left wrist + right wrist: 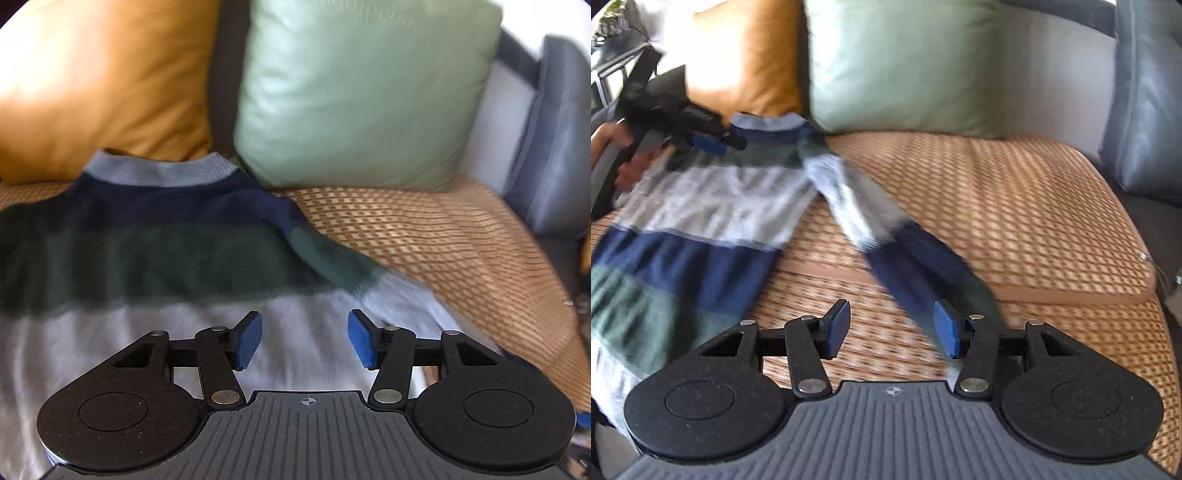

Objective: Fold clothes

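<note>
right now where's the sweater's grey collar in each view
Left wrist: the grey collar sits upper left of centre, below the mustard cushion.
Right wrist: the collar is upper left, beside the left gripper.
Shared landmark: the green cushion right of the collar.

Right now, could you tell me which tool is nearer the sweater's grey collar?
Left. The left tool hangs open beside the collar; the right tool is open down by the outstretched sleeve.
</note>
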Demonstrator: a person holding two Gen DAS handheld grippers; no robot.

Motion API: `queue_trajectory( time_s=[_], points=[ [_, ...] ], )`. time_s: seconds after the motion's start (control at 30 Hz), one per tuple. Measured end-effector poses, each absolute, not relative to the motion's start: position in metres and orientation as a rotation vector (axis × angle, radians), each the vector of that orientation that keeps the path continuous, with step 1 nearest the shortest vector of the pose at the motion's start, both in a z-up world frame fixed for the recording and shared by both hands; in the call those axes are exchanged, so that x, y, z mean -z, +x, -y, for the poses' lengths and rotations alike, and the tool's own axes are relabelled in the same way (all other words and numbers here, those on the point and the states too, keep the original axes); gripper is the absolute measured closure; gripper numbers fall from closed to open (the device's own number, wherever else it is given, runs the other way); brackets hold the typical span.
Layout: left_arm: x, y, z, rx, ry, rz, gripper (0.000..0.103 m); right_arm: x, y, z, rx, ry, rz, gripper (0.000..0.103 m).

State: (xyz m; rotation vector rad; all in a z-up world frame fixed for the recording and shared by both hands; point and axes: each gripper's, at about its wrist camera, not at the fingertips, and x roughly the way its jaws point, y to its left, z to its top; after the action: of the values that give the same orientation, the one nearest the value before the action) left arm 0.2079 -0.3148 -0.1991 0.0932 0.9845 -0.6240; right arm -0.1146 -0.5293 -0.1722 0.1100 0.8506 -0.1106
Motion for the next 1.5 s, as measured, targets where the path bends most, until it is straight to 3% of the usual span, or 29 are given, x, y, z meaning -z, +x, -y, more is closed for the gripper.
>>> queue_trajectory(
  time_s=[0.37,0.4,0.43,0.47,0.5,0.53,0.8,0.83,0.87,0.93,1.03,1.07,1.13,1.37,1.5],
  points=[
    [0.252,0.264,0.379,0.571,0.151,-1.023,0.034,0.199,-0.099,0.557,0.114,0.094,-0.910,0.045],
    [0.253,0.266,0.379,0.576,0.146,-1.017,0.048,0.202,-0.094,0.553,0.104,0.068,-0.923,0.045],
    [0.253,0.268,0.379,0.584,0.149,-1.006,0.090,0.206,-0.089,0.550,0.094,0.042,-0.937,0.046],
    [0.252,0.271,0.381,0.599,0.153,-0.998,0.103,0.210,-0.084,0.548,0.087,0.010,-0.957,0.055],
    [0.250,0.274,0.384,0.607,0.157,-0.994,0.103,0.213,-0.077,0.548,0.077,-0.002,-0.990,0.073],
    [0.246,0.276,0.386,0.616,0.160,-0.978,0.103,0.215,-0.070,0.548,0.068,-0.014,-1.022,0.099],
    [0.227,0.291,0.420,0.574,0.101,-0.809,0.103,0.182,-0.041,0.611,0.303,0.074,-0.851,0.101],
    [0.231,0.293,0.425,0.549,0.091,-0.805,0.084,0.182,-0.037,0.624,0.347,0.107,-0.838,0.101],
    [0.237,0.296,0.430,0.541,0.088,-0.829,0.079,0.187,-0.033,0.636,0.378,0.144,-0.846,0.100],
    [0.246,0.301,0.437,0.536,0.091,-0.875,0.076,0.200,-0.024,0.655,0.398,0.218,-0.886,0.100],
    [0.242,0.295,0.427,0.582,0.096,-0.867,0.065,0.208,-0.030,0.663,0.390,0.293,-0.872,0.090],
    [0.238,0.291,0.422,0.600,0.107,-0.858,0.062,0.205,-0.036,0.664,0.389,0.309,-0.852,0.075],
    [0.228,0.281,0.409,0.644,0.146,-0.837,0.059,0.193,-0.054,0.664,0.406,0.310,-0.807,0.058],
    [0.216,0.215,0.362,0.812,0.292,-0.809,0.055,0.183,-0.119,0.653,0.370,0.333,-0.810,0.053],
    [0.230,0.183,0.357,0.870,0.399,-0.829,0.052,0.193,-0.143,0.643,0.285,0.362,-0.827,0.039]
  ],
)
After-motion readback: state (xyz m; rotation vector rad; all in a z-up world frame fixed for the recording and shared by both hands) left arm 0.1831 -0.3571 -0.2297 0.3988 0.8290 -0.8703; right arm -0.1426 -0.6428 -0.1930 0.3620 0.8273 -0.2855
